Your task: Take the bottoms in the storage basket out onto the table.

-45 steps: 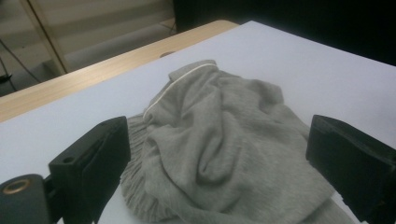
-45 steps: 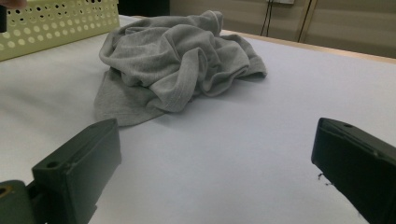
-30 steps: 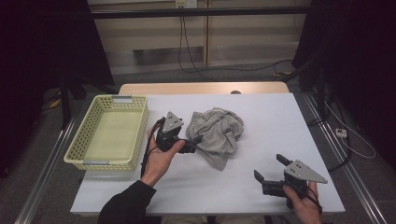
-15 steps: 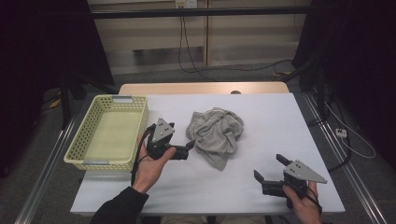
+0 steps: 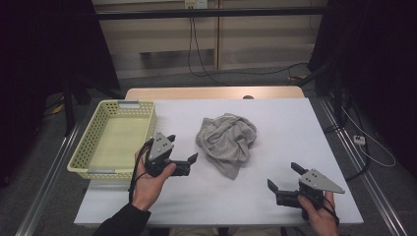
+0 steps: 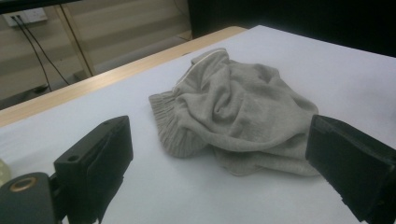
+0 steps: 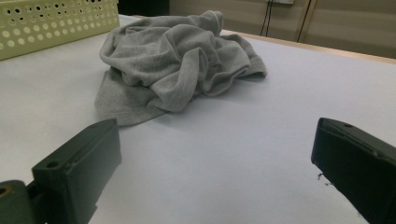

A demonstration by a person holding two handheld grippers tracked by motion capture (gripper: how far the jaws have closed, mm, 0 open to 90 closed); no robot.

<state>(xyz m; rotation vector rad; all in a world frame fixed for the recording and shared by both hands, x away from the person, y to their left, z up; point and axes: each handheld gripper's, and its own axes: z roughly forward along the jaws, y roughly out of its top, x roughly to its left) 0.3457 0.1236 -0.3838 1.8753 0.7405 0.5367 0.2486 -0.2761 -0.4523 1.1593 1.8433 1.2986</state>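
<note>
A crumpled grey garment [image 5: 227, 142] lies in a heap near the middle of the white table [image 5: 295, 128]. My left gripper [image 5: 182, 148] hovers just left of it, close to the basket, jaws wide open and empty. In the left gripper view the grey garment [image 6: 233, 109] sits a short way beyond the open left gripper [image 6: 224, 172]. My right gripper [image 5: 283, 176] rests near the table's front right, open and empty. In the right gripper view the grey garment [image 7: 173, 60] lies well ahead of the right gripper [image 7: 215, 172].
A pale yellow-green perforated basket [image 5: 114, 140] stands at the table's left edge, and its wall [image 7: 56, 21] shows in the right gripper view. Cables [image 5: 196, 44] hang behind the table along a wooden back edge [image 5: 211, 93].
My left gripper has drawn back leftward, away from the garment and nearer the basket. The garment and my right gripper have stayed where they were.
</note>
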